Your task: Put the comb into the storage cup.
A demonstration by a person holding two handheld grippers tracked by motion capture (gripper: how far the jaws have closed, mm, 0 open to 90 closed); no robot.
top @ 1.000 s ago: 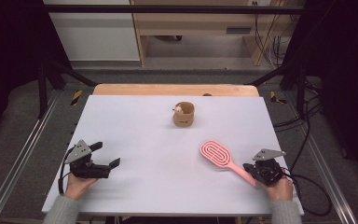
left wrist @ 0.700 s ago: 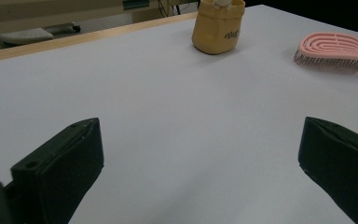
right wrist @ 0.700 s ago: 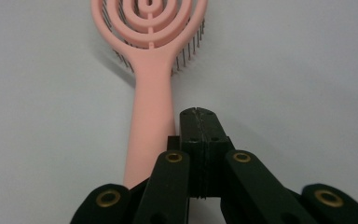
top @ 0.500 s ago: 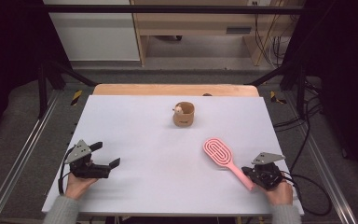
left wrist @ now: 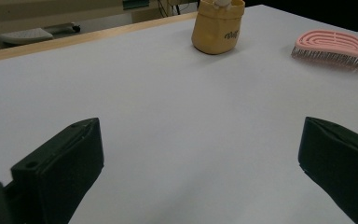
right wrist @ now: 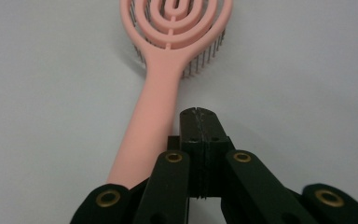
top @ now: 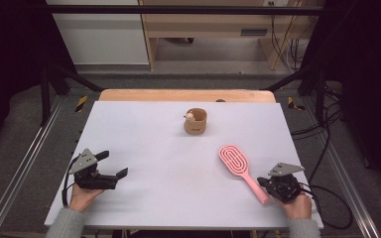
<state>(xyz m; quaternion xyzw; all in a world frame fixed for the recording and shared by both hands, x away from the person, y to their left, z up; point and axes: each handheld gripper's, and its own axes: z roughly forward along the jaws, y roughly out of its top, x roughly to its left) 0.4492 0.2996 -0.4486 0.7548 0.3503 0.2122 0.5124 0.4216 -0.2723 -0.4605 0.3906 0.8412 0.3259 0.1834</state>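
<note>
Shifted since the earlier frame: the pink hairbrush (top: 241, 171) has slid toward the table's right edge, and the right gripper (top: 280, 185) has drawn back toward the person with it. No change at the left gripper (top: 110, 171).

Hairbrush: lies flat on the white table (top: 168, 163), bristles down, head pointing away toward the tan cup (top: 195, 122), handle end at the near right. In the right gripper view the handle (right wrist: 151, 112) runs just left of the jaws, touching or nearly touching their side, not between them.

Right gripper: jaws pressed together on nothing, alongside the handle.

Left gripper: jaws spread wide over bare table, well apart from brush and cup.

Assessment: work appears to be the repositioning of the brush, by pushing or dragging rather than lifting. The brush is not grasped. If a pickup is intended, it remains to be done: jaws must part and straddle the handle.
</note>
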